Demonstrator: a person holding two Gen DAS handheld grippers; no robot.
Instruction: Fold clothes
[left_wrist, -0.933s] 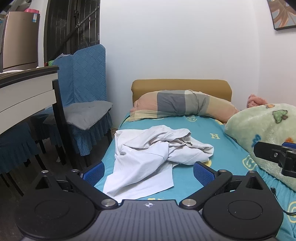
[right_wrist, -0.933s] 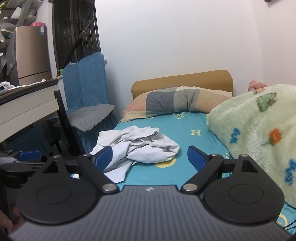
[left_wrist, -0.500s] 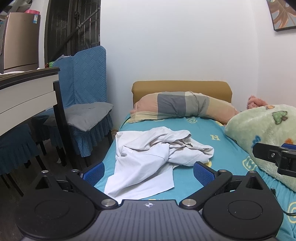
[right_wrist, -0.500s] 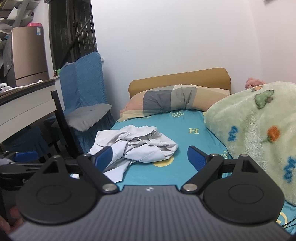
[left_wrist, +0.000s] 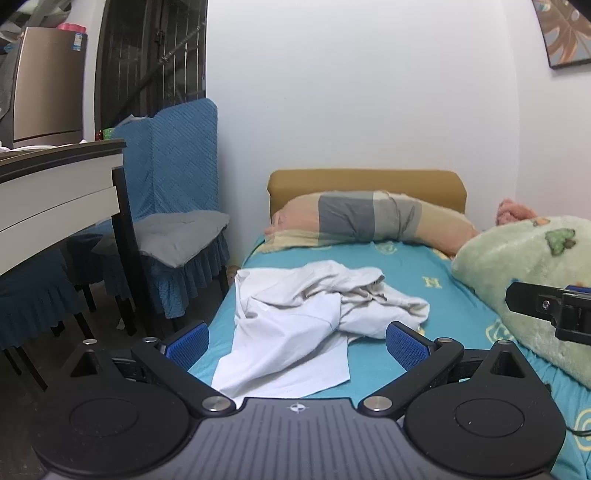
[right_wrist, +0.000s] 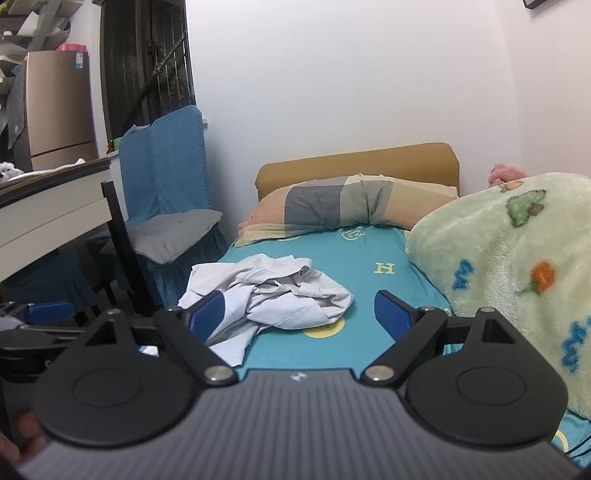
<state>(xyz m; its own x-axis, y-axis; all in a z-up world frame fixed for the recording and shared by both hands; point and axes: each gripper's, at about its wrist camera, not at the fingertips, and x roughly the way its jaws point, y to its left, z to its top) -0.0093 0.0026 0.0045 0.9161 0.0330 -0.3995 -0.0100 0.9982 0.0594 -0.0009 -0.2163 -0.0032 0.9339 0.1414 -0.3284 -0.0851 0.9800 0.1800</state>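
Note:
A crumpled white garment (left_wrist: 303, 317) lies in a heap on the teal bed sheet (left_wrist: 436, 291), one flat flap reaching toward me. My left gripper (left_wrist: 295, 341) hovers open just short of that flap, nothing between its blue pads. In the right wrist view the same garment (right_wrist: 280, 295) sits ahead and slightly left. My right gripper (right_wrist: 301, 312) is open and held above the bed, apart from the cloth. Part of the right gripper (left_wrist: 550, 306) shows at the right edge of the left wrist view, and the left gripper (right_wrist: 33, 314) shows at the left edge of the right wrist view.
A striped pillow (left_wrist: 369, 221) lies against the tan headboard (left_wrist: 365, 181). A green fleece blanket (right_wrist: 517, 266) is piled along the bed's right side. Left of the bed stand a blue-covered chair (left_wrist: 173, 206) with a grey cushion and a white table (left_wrist: 55, 192).
Both grippers have edged slightly, so the views shifted a little. The garment lies as before and both grippers stay open.

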